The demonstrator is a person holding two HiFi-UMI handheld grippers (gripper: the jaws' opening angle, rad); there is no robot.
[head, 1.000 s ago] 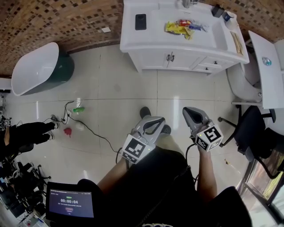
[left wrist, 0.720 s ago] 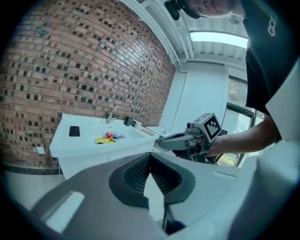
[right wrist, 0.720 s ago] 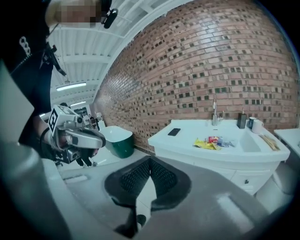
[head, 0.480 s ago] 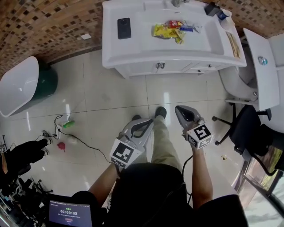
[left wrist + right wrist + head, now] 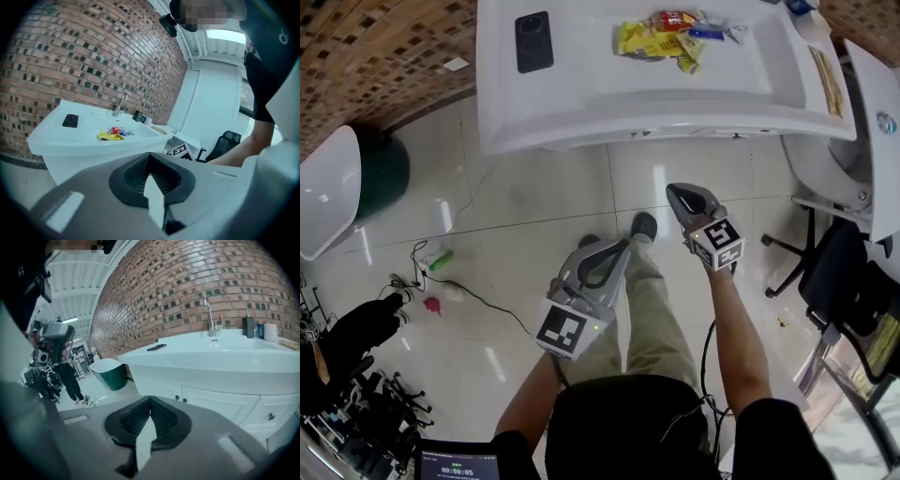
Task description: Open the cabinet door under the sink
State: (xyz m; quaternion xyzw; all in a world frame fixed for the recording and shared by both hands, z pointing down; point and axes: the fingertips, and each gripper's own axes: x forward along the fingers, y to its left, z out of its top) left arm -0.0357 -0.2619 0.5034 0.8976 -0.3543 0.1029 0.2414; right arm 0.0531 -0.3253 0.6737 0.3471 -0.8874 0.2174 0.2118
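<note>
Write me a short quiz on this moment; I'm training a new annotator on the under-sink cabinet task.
1. True or false: the right hand-held gripper touches the small dark knobs of the white cabinet doors.
2. What lies on the white vanity countertop, left of the white basin? A) a flat black phone B) a green bottle C) a red towel
3. Fill in: the left hand-held gripper has its jaws ___ and holds nothing.
Key: 1 false; 2 A; 3 shut.

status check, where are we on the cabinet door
Left gripper shut, empty; right gripper shut, empty. Cabinet door closed, knobs untouched, both grippers short of it. Nothing visible in the way.
</note>
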